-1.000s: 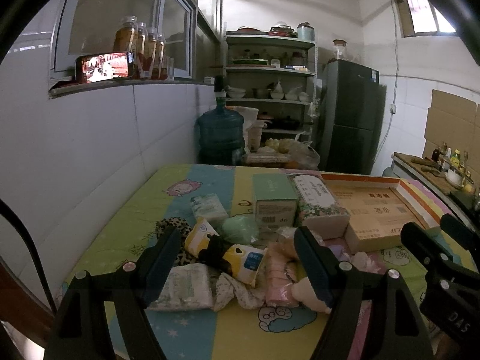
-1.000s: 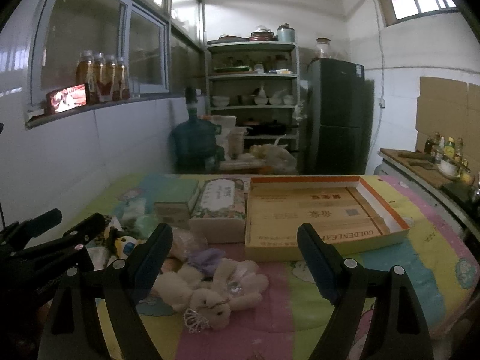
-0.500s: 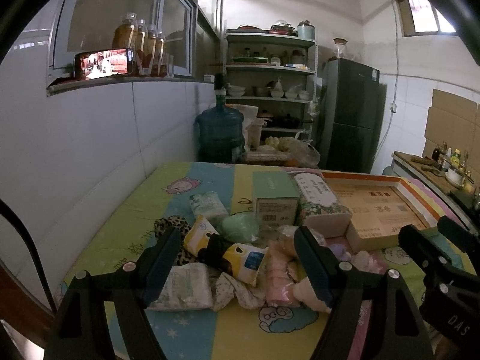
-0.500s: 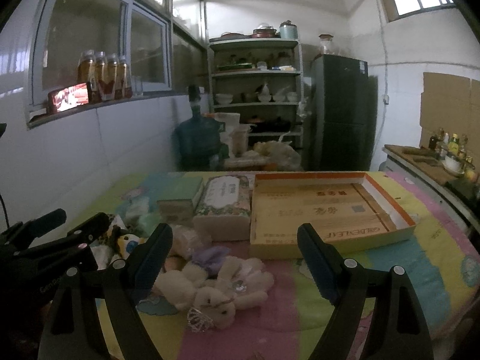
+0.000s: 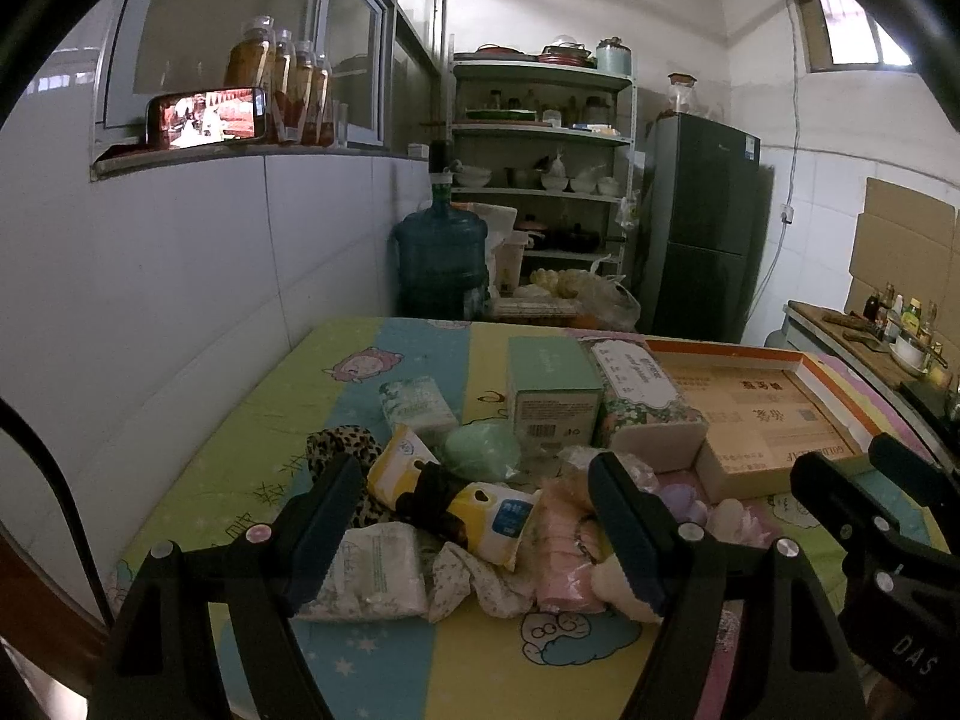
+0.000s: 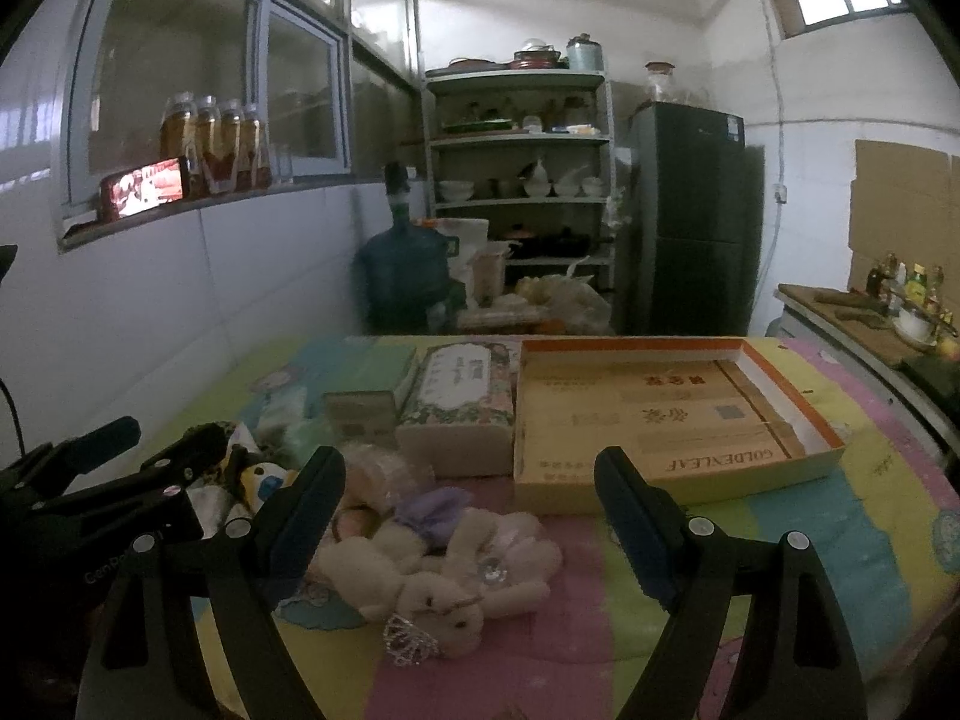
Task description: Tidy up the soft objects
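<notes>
A heap of soft things lies on the colourful mat (image 5: 420, 660): a yellow-and-white pack (image 5: 498, 516) with black cloth across it, a white tissue pack (image 5: 372, 570), a pink pack (image 5: 564, 558), a green pouch (image 5: 483, 450) and leopard cloth (image 5: 342, 444). My left gripper (image 5: 474, 522) hovers open just in front of this heap, holding nothing. In the right wrist view a cream plush rabbit (image 6: 432, 588) and purple cloth (image 6: 432, 510) lie on the mat. My right gripper (image 6: 471, 516) stands open above them, apart from both.
A shallow cardboard tray (image 6: 660, 420) sits at the right of the mat, with a floral tissue box (image 6: 462, 396) and a green box (image 5: 552, 396) to its left. Behind are a water jug (image 5: 441, 264), shelves and a fridge. A tiled wall runs along the left.
The right wrist view has drifted very slightly. The left gripper keeps still, both pairs of jaws stay wide, and nothing on the mat has moved.
</notes>
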Demonstrator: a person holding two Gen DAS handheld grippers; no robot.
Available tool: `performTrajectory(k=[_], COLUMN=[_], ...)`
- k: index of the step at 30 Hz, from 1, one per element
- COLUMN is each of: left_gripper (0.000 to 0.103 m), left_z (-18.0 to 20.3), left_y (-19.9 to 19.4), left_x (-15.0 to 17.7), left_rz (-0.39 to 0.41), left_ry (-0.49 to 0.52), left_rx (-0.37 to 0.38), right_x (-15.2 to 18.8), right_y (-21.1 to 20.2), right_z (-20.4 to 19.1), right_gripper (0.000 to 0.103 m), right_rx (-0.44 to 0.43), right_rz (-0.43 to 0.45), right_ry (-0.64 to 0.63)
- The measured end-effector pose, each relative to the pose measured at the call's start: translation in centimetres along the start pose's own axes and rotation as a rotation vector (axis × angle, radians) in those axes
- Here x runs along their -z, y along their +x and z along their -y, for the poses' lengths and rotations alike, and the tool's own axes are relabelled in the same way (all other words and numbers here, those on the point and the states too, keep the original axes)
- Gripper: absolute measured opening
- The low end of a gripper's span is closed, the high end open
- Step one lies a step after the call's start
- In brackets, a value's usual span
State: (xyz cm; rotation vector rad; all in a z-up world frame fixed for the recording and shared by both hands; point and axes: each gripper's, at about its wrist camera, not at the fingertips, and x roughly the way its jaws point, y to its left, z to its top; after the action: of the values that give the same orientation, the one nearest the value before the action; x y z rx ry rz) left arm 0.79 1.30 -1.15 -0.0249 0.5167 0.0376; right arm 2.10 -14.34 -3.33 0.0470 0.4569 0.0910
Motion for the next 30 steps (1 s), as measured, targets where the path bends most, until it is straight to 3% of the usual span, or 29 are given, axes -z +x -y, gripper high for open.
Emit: performTrajectory(k=[13,30], left_gripper=[0.078,0.078], left_z=[-0.6,-5.4], left_y=[0.1,-1.0], left_x=[0.3,2.2], left_rz=[0.009,0.024], left_ry=[-0.01,-0.073], left_rx=[-0.001,-0.002], right_x=[0.2,2.2], right_y=[-0.1,0.1], right_z=[-0.2,-0.7], right_gripper=[0.086,0.086], right_rx=[-0.009,-0.093], right_rz=[-0.002,-0.058], right_ry=[-0.002,0.009])
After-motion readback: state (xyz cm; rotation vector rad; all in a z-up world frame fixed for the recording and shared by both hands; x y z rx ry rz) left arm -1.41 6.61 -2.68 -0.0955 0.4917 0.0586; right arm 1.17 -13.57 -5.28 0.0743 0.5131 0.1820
